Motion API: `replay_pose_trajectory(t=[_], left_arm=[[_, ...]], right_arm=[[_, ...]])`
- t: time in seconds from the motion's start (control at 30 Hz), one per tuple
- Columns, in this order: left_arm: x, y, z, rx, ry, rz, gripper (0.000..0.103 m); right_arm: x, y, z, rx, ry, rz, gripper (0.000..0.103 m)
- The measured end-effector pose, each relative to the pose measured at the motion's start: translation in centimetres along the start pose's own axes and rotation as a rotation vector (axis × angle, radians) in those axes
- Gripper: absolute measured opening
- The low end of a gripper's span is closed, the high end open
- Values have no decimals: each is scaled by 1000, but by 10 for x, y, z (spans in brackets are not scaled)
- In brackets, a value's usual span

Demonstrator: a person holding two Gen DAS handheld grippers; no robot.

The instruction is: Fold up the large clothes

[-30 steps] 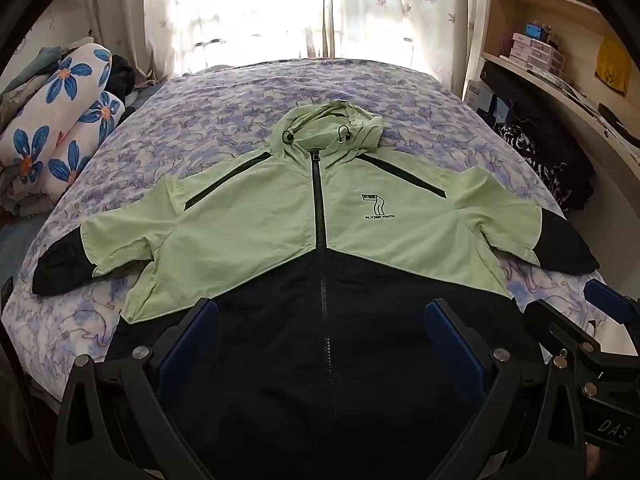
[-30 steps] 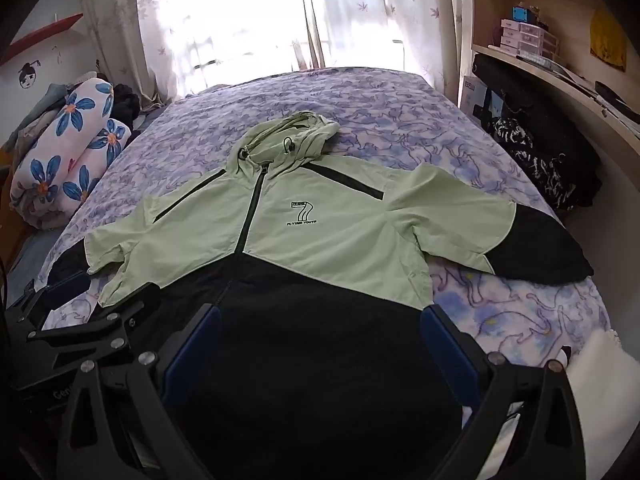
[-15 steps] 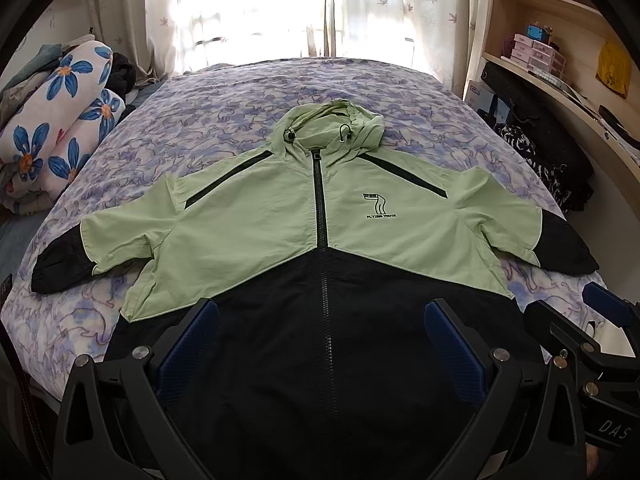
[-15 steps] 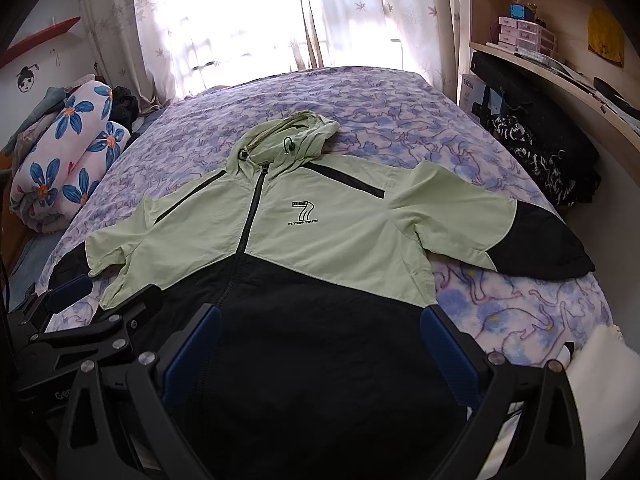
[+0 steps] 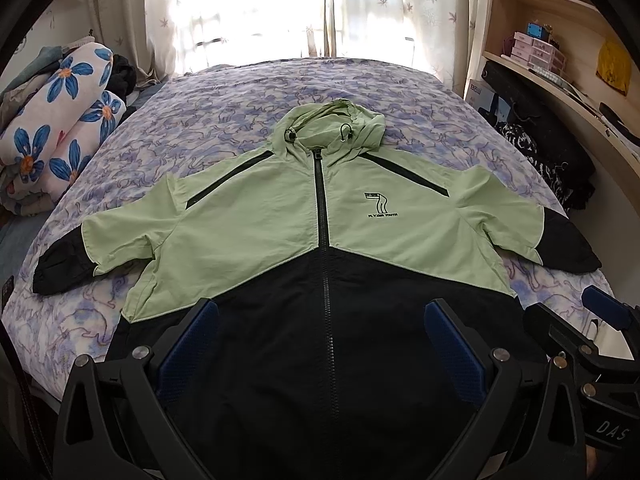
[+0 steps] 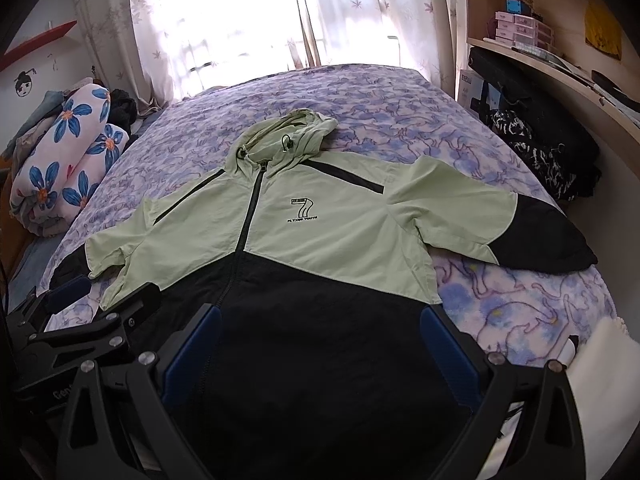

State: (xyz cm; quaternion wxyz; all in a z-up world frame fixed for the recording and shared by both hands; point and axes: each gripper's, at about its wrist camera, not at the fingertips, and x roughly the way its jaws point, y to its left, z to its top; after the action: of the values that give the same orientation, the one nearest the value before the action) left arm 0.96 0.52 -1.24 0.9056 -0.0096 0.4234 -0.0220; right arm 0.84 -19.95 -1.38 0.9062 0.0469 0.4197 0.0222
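Note:
A light green and black hooded jacket (image 5: 280,220) (image 6: 332,236) lies flat, face up and zipped, on the bed, with its hood toward the window and both sleeves spread out. My left gripper (image 5: 322,320) hovers open above the black lower part, nothing between its fingers. My right gripper (image 6: 320,320) is also open above the black lower part, a little to the right of the zip. In the left wrist view, the right gripper (image 5: 592,336) shows at the right edge. In the right wrist view, the left gripper (image 6: 80,320) shows at the left edge.
The bed has a purple patterned sheet (image 5: 224,120). A rolled floral quilt (image 5: 60,120) lies at the left. Wooden shelves (image 5: 560,80) with boxes and dark bags (image 6: 552,160) line the right side. Curtains (image 5: 256,12) hang behind. Something white (image 6: 600,364) lies at the bed's near right corner.
Both cameras have shifted slightly, so the jacket sits a little differently in view. The jacket itself has not moved and both grippers stay open.

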Motion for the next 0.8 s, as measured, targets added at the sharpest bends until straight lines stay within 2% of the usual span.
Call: replay_pose_trajectory(t=[0.8], left_arm=[[0,1,0,0,-3,1,102]], right_arm=[[1,-2,0,2,1,2,100]])
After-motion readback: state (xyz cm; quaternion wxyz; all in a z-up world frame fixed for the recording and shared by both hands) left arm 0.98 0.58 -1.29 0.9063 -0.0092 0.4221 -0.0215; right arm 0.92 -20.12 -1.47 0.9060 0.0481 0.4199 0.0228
